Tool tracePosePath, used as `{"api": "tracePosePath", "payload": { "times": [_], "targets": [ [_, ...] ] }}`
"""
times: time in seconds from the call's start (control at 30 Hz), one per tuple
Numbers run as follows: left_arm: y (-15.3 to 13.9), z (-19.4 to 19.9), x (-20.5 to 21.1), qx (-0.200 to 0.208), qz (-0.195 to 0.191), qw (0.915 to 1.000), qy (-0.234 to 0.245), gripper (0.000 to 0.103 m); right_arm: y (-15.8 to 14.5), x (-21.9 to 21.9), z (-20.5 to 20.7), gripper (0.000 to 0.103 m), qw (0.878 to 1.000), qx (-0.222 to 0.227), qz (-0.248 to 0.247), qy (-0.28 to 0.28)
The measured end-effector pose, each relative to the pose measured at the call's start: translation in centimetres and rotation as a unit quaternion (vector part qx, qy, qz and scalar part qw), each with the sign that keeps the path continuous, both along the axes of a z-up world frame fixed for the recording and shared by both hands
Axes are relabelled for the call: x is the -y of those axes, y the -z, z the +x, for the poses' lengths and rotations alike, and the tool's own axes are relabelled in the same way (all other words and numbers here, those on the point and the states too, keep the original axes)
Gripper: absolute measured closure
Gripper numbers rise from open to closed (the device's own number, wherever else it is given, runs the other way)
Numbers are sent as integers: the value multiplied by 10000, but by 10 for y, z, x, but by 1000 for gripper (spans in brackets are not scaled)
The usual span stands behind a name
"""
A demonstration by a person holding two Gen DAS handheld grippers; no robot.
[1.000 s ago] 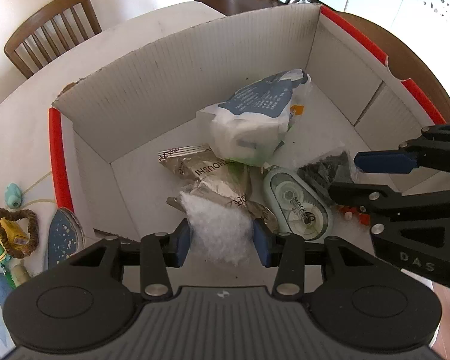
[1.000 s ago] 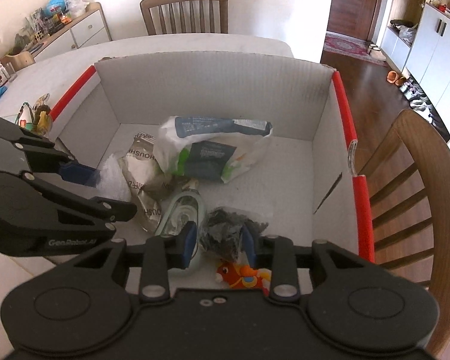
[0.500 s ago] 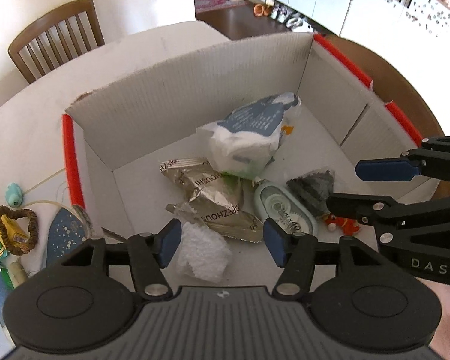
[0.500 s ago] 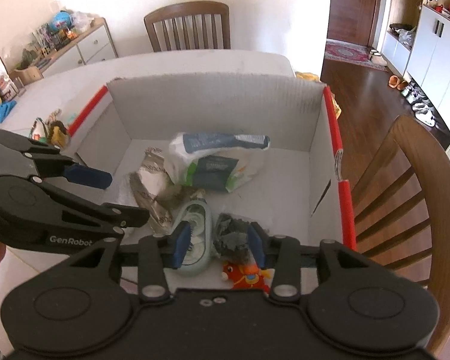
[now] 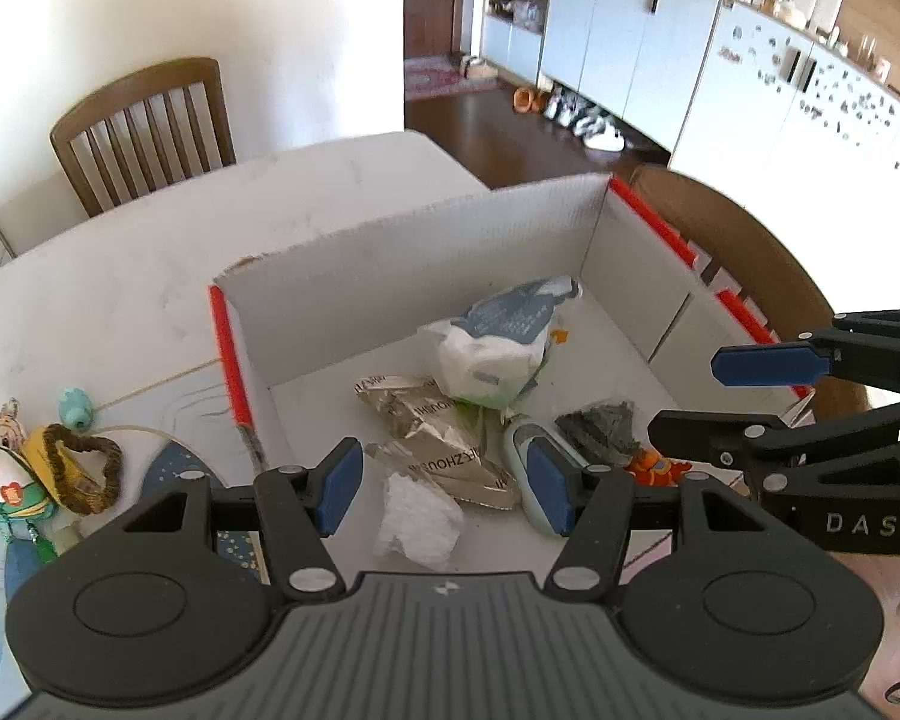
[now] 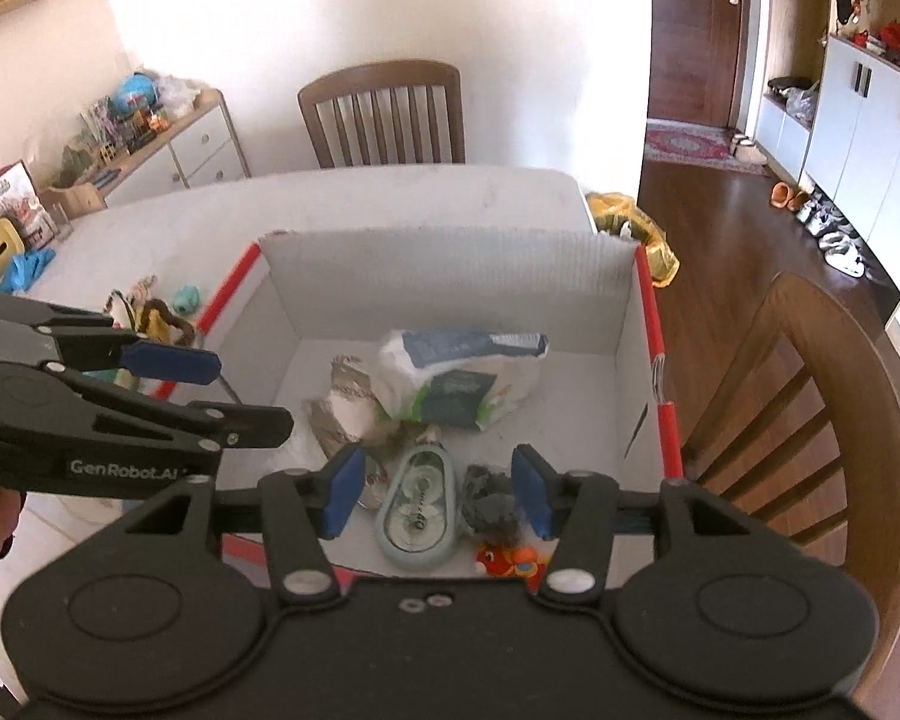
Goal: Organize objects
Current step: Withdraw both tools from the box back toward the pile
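Observation:
A white cardboard box (image 5: pixel 402 252) with red edges stands on the table; it also shows in the right wrist view (image 6: pixel 450 267). Inside lie a white-and-blue plastic bag (image 5: pixel 498 342), a silver foil packet (image 5: pixel 432 438), a crumpled white plastic bag (image 5: pixel 417 519), a pale green tape dispenser (image 6: pixel 417 504), a dark grey bag (image 6: pixel 492 507) and a small orange toy (image 6: pixel 510 558). My left gripper (image 5: pixel 444 495) is open and empty, raised above the white plastic bag. My right gripper (image 6: pixel 435 492) is open and empty, raised above the dispenser and dark bag.
Small toys and a brown heart-shaped loop (image 5: pixel 84 474) lie on the table left of the box. Wooden chairs stand at the far side (image 6: pixel 384 114) and close on the right (image 6: pixel 810 420). A sideboard with clutter (image 6: pixel 138 138) is at the back left.
Both grippers opened and let go: the left released the white plastic bag, the right released the dark grey bag. Both then rose and pulled back from the box.

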State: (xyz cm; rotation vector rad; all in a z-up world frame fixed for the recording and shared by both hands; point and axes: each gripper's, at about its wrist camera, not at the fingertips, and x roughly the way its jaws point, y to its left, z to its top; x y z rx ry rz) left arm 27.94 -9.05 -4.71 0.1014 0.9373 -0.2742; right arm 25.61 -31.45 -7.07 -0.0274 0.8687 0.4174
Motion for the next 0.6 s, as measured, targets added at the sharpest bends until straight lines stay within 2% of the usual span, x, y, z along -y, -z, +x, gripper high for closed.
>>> {"api": "tracePosePath", "payload": {
  "times": [0.2, 0.27, 0.5, 0.6],
  "targets": [
    [-14, -13, -15, 230, -143, 9996, -7, 43, -11, -9, -10, 45, 9998, 143, 85, 128],
    [-18, -17, -22, 279, -204, 9994, -20, 42, -15, -13, -16, 39, 9996, 222, 79, 154],
    [-31, -34, -48, 558, -311, 9980, -32, 36, -22, -27, -31, 31, 9989, 331, 130, 298],
    [-37, -41, -61, 670, -359, 9971, -33, 32, -26, -33, -38, 22, 9983, 404, 150, 385]
  ]
}}
